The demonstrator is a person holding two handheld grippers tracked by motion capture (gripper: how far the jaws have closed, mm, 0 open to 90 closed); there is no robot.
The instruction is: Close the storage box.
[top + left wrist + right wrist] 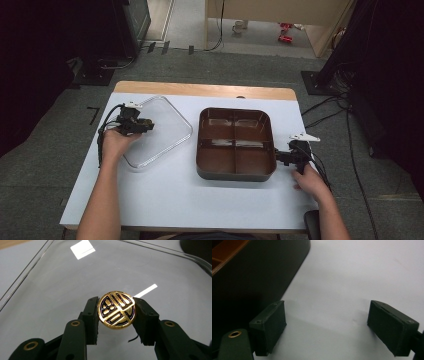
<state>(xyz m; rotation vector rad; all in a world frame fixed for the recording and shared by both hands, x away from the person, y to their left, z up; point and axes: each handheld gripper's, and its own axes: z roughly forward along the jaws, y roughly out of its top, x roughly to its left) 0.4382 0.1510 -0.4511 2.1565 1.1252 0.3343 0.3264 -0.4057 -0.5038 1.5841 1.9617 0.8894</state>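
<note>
- L gripper sits over the clear lid near the surface's left edge; jaws closed on the gold knob at the lid's centre, one pad each side.
- Knob is round w/ a dark-lined emblem; pads press its rim, so the grip looks square, not skewed.
- Lid lies flat on the surface, left of the box, apart from it. Prob. the knob is the handle for lifting the lid, hence the pinch there and not at the thin rim.
- Box: brown, 4 compartments, open top, mid-surface toward the right. All 4 look empty; some glare on the dividers.
- R gripper is just beside the box's right wall, near its front-right corner; jaws wide, nothing between them, bare surface under them.
- R seems parked there to steady the box when the lid comes over; whether it touches the wall I can't tell.
- In the way: not much. Path from lid to box is bare surface; R gripper's plate and cable sit close to the box's right edge and could foul the lid rim if it overshoots.
- Around: wood strip along the far edge; floor w/ cables and dark stands beyond.
</note>
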